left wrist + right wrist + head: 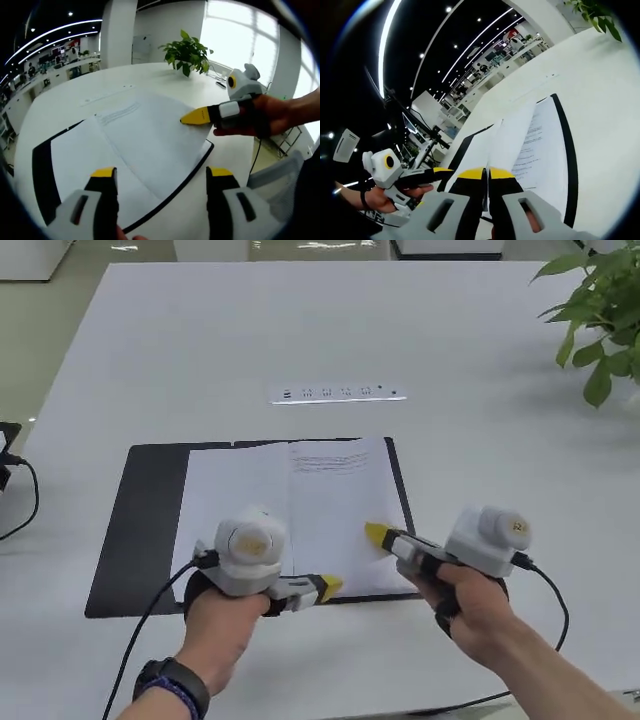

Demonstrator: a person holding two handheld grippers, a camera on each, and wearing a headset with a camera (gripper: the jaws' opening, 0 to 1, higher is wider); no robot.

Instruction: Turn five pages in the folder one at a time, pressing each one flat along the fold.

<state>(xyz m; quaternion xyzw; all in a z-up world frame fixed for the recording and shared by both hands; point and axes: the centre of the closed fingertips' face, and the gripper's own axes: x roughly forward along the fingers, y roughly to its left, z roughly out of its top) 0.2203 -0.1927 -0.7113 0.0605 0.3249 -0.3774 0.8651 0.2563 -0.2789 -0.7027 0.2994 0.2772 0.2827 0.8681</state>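
Note:
A black folder lies open on the white table, its white pages spread left and right of the fold. The right page carries a few printed lines at its top. My left gripper is at the folder's near edge, pointing right. In its own view the left gripper stands open, with the pages ahead of it. My right gripper is shut, its yellow tip over the right page near the outer edge. In its own view the right gripper shows both jaws together above the page.
A socket strip is set into the table beyond the folder. A potted plant stands at the far right. A black cable runs along the left edge. Cables trail from both grippers toward me. An office chair is beside the table.

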